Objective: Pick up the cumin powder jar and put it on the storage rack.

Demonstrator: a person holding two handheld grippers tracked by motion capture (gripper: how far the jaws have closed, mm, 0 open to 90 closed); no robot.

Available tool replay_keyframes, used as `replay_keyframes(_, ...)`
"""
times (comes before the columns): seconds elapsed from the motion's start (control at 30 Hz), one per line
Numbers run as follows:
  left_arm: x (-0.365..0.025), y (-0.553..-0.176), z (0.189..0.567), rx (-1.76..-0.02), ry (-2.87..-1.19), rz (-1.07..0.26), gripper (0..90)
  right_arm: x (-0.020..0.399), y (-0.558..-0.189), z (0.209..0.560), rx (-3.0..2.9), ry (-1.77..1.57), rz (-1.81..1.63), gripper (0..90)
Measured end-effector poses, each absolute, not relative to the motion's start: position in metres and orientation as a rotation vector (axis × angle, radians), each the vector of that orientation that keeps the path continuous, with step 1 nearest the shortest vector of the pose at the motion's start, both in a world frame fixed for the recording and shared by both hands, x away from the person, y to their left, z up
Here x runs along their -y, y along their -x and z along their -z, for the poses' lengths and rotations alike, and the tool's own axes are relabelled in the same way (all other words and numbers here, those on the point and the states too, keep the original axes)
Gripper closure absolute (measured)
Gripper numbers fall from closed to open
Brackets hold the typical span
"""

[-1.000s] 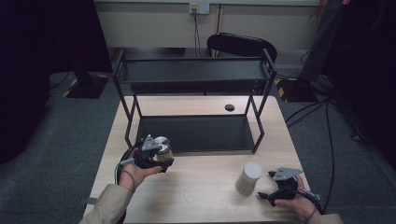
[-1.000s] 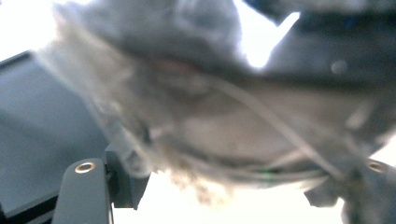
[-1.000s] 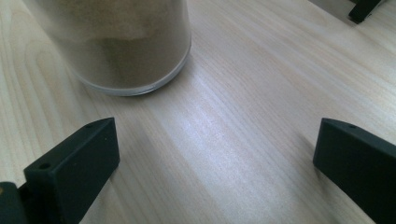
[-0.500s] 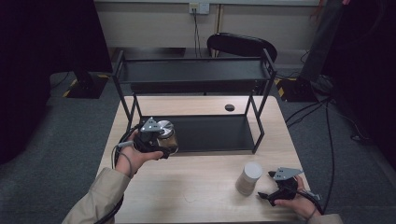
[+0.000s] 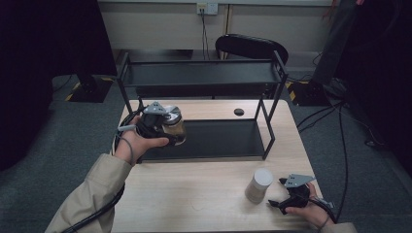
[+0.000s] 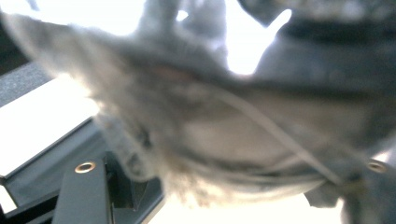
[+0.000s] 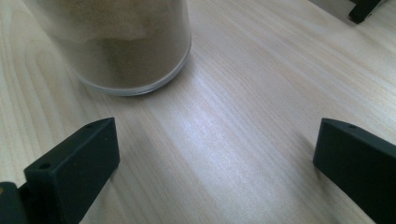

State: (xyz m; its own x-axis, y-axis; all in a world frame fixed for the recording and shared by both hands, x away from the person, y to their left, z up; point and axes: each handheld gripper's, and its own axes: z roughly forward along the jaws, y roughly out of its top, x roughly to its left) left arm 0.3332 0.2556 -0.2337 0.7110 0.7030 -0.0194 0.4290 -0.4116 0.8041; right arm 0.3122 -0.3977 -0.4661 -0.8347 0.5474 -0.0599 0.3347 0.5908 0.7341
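Note:
My left gripper (image 5: 170, 132) is held in the air at the front left of the black rack (image 5: 265, 126), shut on a glass jar (image 5: 177, 127) with a silvery lid and brownish contents. The jar (image 6: 224, 135) looms as a close blur in the left gripper view. At the table's front right my right gripper (image 5: 277, 193) rests on the wood, open (image 7: 215, 149), nothing between its jaws. A second jar (image 5: 259, 184) with a pale lid and tan powder stands just to its left; its base (image 7: 126, 42) is a short way beyond the jaws.
The two-shelf rack takes up the far half of the wooden table (image 5: 194, 199); its lower shelf (image 5: 218, 138) and upper shelf (image 5: 199, 75) are bare. A small black disc (image 5: 238, 112) lies behind the rack. A dark chair (image 5: 250, 48) stands beyond the table.
My left hand has lifted the jar off the table and carried it up toward the rack's lower shelf. The right gripper and the pale-lidded jar have not moved.

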Motion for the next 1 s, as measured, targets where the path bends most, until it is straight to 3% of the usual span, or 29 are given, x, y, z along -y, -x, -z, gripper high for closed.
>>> replay_keyframes(1.0, -0.237, -0.379, 0.141, -0.914, -2.061, -0.475, 30.3, 0.398, -0.313, 0.466, -2.547, -0.717, -1.088, 0.0)
